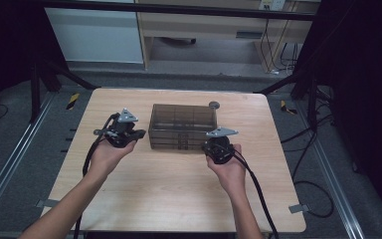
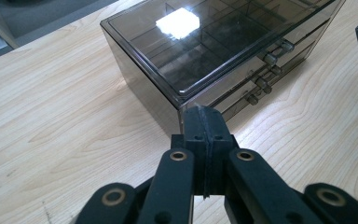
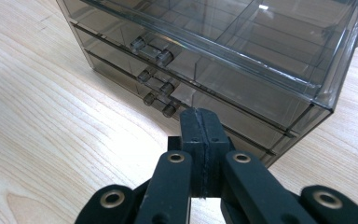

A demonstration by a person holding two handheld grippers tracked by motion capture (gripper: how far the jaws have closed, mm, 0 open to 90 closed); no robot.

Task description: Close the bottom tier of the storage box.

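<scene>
We saw the smoky transparent drawer box (image 1: 181, 126) standing near the middle of the wooden table (image 1: 169, 194), with its drawer handles (image 3: 151, 51) turned toward the person. The left gripper (image 2: 204, 122) had its jaws pressed fully together, holding nothing, just beside the box's left front corner. The right gripper (image 3: 200, 123) (also closed and empty) pointed at the front of the lower drawers.

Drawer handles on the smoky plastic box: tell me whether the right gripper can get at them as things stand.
Probably yes. The right gripper faces the drawer box front, with the handles just ahead and only bare table between. Its jaws are shut, so they must open first.
</scene>
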